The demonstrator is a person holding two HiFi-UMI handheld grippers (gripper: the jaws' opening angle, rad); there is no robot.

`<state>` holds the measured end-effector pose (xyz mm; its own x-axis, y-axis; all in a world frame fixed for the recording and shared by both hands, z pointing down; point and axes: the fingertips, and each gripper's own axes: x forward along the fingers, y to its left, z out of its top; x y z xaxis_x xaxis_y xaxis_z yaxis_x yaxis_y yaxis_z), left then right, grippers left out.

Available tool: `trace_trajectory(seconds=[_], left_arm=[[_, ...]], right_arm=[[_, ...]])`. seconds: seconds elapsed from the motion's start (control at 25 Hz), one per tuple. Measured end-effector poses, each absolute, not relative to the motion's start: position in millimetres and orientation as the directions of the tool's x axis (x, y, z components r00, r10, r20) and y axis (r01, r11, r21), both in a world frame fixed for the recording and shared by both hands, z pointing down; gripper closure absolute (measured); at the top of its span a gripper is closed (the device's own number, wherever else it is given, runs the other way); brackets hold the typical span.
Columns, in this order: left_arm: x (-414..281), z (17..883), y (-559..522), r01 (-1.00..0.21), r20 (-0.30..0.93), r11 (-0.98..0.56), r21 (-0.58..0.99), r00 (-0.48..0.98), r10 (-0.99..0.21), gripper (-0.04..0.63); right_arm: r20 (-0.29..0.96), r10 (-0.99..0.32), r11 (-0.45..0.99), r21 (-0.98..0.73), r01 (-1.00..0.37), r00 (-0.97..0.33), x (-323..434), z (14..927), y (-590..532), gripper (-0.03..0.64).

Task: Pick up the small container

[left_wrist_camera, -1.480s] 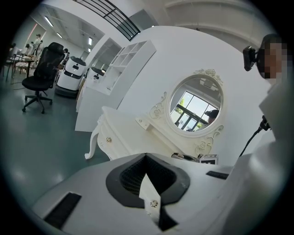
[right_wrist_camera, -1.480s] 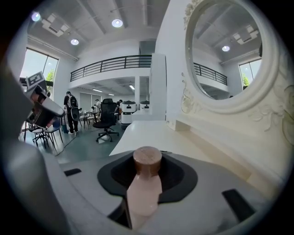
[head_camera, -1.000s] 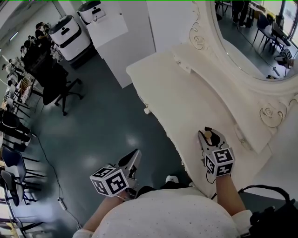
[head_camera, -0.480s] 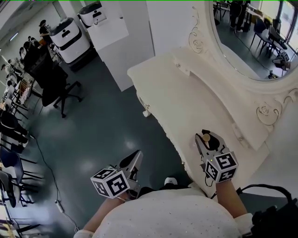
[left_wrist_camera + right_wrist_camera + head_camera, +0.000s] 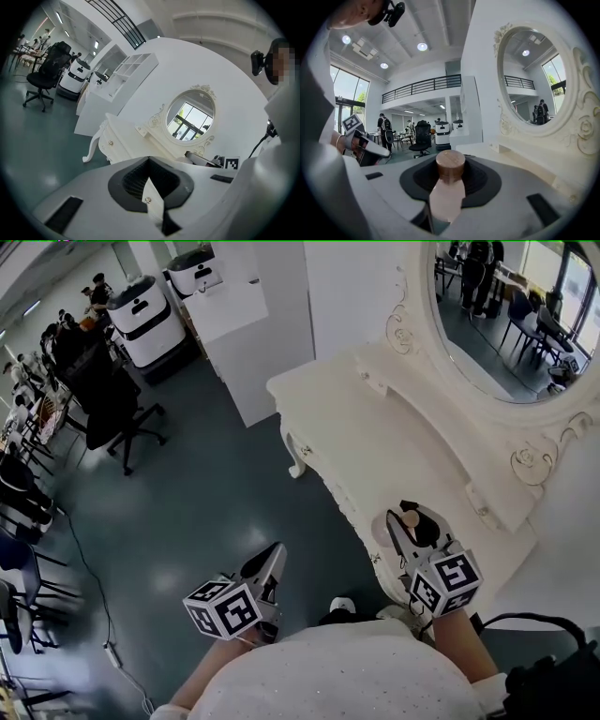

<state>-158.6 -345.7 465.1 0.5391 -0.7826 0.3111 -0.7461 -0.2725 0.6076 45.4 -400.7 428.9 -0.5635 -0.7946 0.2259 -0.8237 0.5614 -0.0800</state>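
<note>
I am clamping the small container (image 5: 449, 183) in my right gripper (image 5: 412, 523); my left gripper (image 5: 272, 555), at its nine o'clock, is holding its jaws together.

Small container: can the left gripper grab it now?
Probably not: the right gripper clamps the small container over the dressing table, and the left gripper is shut, off over the floor.

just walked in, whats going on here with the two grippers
A person holds a gripper in each hand at a white dressing table with an oval mirror. The right gripper is clamped on the small container, a pale bottle with a brown cap, and holds it over the table's near edge. The left gripper is shut and empty, out over the floor beside the table.
</note>
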Motion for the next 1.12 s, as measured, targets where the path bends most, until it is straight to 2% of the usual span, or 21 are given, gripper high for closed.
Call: trace_trajectory(seconds=[0.6, 1.12], left_arm=[[-237.2, 442.1, -244.8, -0.758, 0.217, -0.218, 0.615, 0.429, -0.877, 0.594], [-267.4, 438.9, -146.3, -0.772, 0.202, -0.178, 0.61, 0.369, -0.907, 0.594]], right_arm=[[0.251, -0.705, 0.674, -0.054, -0.737, -0.663, -52.1, 418.8, -311.5, 0.495], [0.24, -0.608, 0.773, -0.042, -0.633, -0.757, -114.2, 409.7, -208.3, 0.495]])
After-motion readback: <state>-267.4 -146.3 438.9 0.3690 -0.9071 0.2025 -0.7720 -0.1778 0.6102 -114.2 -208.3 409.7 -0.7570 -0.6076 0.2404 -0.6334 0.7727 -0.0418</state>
